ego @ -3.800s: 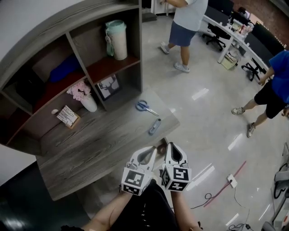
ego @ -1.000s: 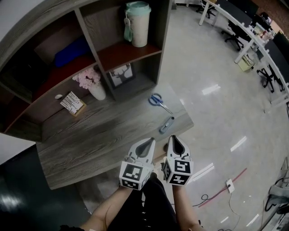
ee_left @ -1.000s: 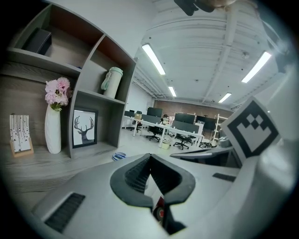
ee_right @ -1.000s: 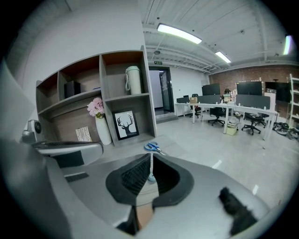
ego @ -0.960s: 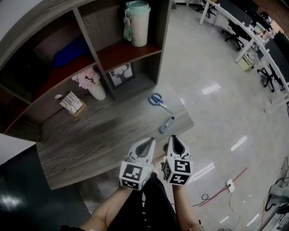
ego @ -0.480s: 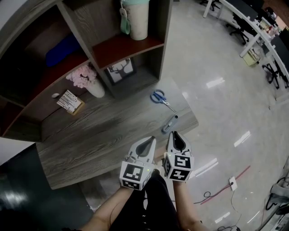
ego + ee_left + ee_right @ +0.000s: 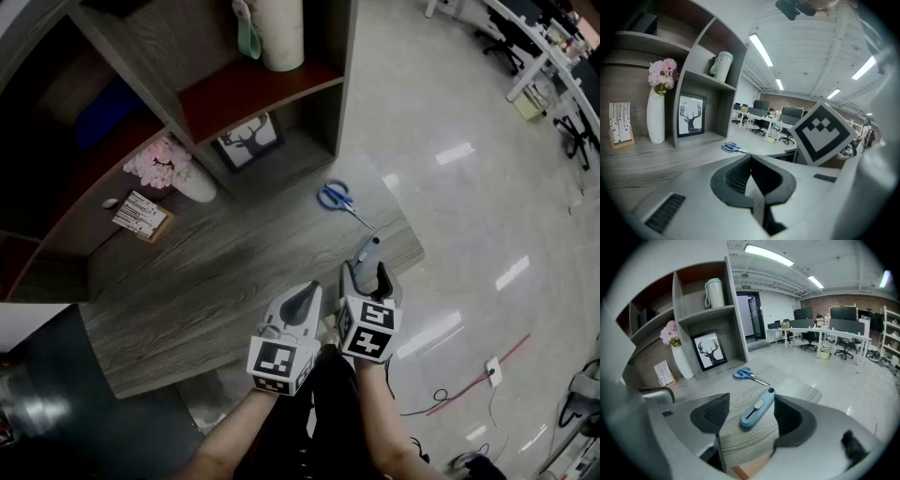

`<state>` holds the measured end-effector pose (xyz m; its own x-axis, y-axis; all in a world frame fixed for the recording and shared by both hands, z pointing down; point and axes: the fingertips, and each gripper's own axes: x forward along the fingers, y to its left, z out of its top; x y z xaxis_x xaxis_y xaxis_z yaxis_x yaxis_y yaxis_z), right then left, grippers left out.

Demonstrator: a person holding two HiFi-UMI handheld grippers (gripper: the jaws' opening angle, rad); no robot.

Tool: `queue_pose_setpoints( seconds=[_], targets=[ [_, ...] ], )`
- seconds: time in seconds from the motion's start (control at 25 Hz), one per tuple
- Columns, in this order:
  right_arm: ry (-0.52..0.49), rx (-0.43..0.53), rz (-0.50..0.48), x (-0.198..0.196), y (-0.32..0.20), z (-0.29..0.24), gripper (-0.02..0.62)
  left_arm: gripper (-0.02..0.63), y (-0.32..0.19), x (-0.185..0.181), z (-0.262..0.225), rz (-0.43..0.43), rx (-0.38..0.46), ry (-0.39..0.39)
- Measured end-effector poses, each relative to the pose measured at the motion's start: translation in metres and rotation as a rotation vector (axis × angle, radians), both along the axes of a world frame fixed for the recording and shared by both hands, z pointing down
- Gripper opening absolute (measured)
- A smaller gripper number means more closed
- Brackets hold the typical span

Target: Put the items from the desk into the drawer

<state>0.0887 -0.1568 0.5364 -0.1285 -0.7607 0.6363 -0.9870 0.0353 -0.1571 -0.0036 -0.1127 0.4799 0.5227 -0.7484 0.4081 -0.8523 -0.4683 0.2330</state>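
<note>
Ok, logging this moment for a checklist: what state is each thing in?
Left tool, shut, empty.
Right tool, open; jaws have just been opening, utility knife between them, ungripped.
Utility knife, flat on desk.
Scissors, closed, flat on desk.
Cup, upright, lidded.
Vase, upright.

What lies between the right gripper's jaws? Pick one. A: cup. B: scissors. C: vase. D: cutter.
D: in the right gripper view the blue cutter lies on the desk between the jaws of the right gripper, which have just been opening and do not touch it.

The top edge crops the shelf cup (image 7: 279, 42); the right gripper (image 7: 366, 275) hides perhaps half the cutter (image 7: 370, 247).
</note>
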Motion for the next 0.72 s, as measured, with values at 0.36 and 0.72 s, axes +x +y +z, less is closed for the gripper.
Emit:
queue_pose_setpoints(
  seconds=[0.36,0.72],
  targets=[
    [-0.014,-0.083,0.079,0.010,-0.026,0.025,0.319,0.009,-0.012,-0.006,0.012,-0.006,-0.025,0.002],
    [-0.023,-0.167,0.109,0.013,-0.027,0.047,0.319,0.009,-0.012,-0.012,0.020,-0.022,-0.056,0.001]
  ],
)
